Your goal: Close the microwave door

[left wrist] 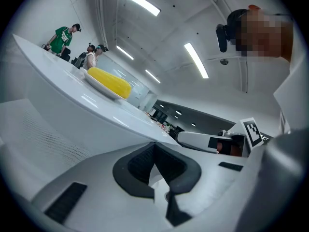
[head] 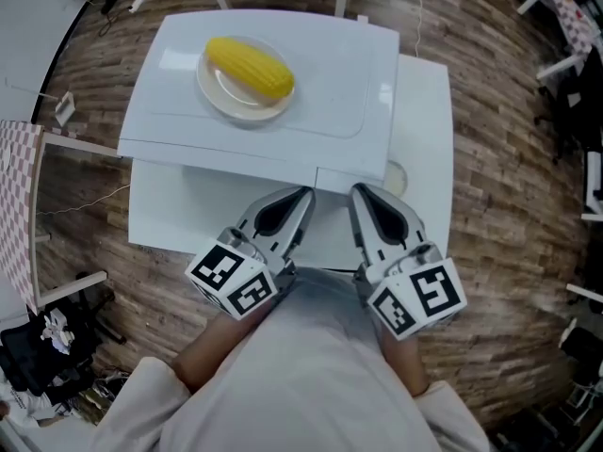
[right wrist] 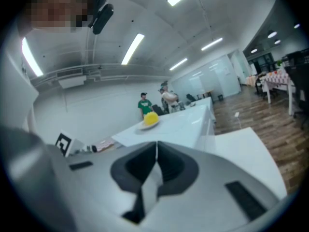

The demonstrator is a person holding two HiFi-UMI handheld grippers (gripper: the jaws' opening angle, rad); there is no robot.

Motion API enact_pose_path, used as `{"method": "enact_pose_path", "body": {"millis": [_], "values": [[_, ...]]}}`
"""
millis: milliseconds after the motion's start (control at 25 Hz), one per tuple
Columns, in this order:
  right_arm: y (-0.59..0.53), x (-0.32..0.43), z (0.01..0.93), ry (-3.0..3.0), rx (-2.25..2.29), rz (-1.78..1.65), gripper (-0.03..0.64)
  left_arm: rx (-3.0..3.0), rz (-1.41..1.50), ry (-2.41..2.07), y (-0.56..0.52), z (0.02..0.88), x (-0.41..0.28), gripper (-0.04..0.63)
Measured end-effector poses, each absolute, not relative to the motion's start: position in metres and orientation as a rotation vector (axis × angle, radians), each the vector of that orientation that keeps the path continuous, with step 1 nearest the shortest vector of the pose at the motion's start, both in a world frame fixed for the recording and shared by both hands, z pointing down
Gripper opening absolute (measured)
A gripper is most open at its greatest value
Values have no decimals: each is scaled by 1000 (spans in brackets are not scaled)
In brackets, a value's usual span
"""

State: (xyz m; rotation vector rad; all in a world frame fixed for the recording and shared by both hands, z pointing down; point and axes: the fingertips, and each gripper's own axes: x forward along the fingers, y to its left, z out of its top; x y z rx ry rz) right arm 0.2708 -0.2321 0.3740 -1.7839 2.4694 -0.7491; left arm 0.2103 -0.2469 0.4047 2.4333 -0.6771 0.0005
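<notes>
The white microwave (head: pixel 283 111) stands on the white table (head: pixel 165 219), its long side running left to right and its front facing near. On top lies a plate (head: pixel 219 97) with corn (head: pixel 250 67). The left gripper (head: pixel 301 196) and right gripper (head: pixel 362 192) are both closed and empty, side by side just near the microwave's front edge.
</notes>
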Motion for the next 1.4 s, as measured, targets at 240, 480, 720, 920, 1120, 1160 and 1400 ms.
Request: {"method": "enact_pose_path", "body": {"millis": [240,480,720,920,1120,1160,1400], "values": [[-229,271,375,2443,-1809,-766,23,2431,-1,-628,-246,406,215,18],[-217,269,379,2412,-1866,-774,23,2431,6,-579,-244,403,216,18],[-201,249,372,2385,-1906,-756,23,2454,-9,-512,-229,393,200,18],[-186,225,365,2353,-1927,-744,23,2445,-6,-477,-210,387,179,18],[-165,202,357,2341,-1937,-741,23,2480,-5,-440,-193,376,158,18],[-160,198,356,2339,-1945,-737,23,2483,-7,-434,-189,374,153,18],[-130,172,349,2316,-2022,-683,23,2499,-19,-402,-165,365,122,18]]}}
